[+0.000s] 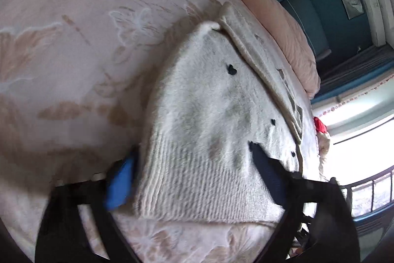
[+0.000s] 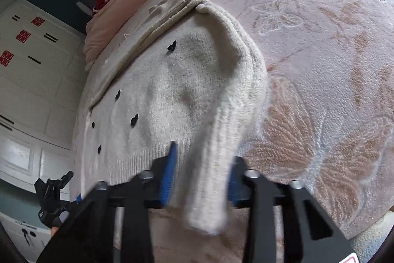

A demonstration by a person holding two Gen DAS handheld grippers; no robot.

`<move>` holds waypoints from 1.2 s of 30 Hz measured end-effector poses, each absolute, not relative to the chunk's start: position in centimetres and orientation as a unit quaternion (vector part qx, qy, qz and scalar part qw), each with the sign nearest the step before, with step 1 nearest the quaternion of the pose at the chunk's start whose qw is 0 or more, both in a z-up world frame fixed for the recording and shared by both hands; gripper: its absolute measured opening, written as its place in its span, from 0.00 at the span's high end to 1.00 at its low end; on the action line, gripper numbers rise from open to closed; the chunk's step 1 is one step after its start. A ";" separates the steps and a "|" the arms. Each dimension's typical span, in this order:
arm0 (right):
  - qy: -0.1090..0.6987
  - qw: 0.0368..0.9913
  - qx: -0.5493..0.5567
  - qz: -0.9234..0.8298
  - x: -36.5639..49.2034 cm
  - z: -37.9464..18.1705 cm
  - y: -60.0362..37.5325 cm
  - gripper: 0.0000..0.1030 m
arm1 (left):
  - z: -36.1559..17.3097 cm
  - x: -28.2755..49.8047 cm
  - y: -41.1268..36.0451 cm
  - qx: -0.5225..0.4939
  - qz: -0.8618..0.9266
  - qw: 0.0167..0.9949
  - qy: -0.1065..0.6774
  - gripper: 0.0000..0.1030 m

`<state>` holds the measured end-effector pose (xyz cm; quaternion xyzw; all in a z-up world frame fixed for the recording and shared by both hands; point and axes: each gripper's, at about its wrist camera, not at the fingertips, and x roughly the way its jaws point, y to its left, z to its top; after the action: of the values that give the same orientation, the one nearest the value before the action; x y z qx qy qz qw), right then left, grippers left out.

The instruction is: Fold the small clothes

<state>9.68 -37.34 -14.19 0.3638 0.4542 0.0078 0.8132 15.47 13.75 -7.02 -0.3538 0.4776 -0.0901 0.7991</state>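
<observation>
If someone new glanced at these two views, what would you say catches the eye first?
The fluffy cream sweater with small black heart buttons dominates, spread on the pink butterfly-patterned bedspread. In the right wrist view, its sleeve hangs between the blue-padded fingers of the right gripper. In the left wrist view, the left gripper straddles the ribbed hem.

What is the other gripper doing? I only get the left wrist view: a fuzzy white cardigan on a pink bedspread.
Observer: The right gripper has a sleeve of the cardigan between its fingers.
Operator: Is that sleeve lying flat?
Observer: No, it rises in an arch, and its cuff hangs toward the camera.
Operator: Anything behind the bed?
Observer: A white wardrobe with red markings on its doors.
</observation>
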 end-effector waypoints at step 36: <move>0.359 0.850 0.375 0.094 6.0 -2.1 -44.3 0.76 | 6.7 14.4 13.5 -0.244 -0.131 0.852 0.444 0.90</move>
<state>5.96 -44.26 -2.15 0.3750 0.3590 0.0937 0.8495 14.36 13.50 6.69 -0.2439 0.4436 -0.1310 0.8524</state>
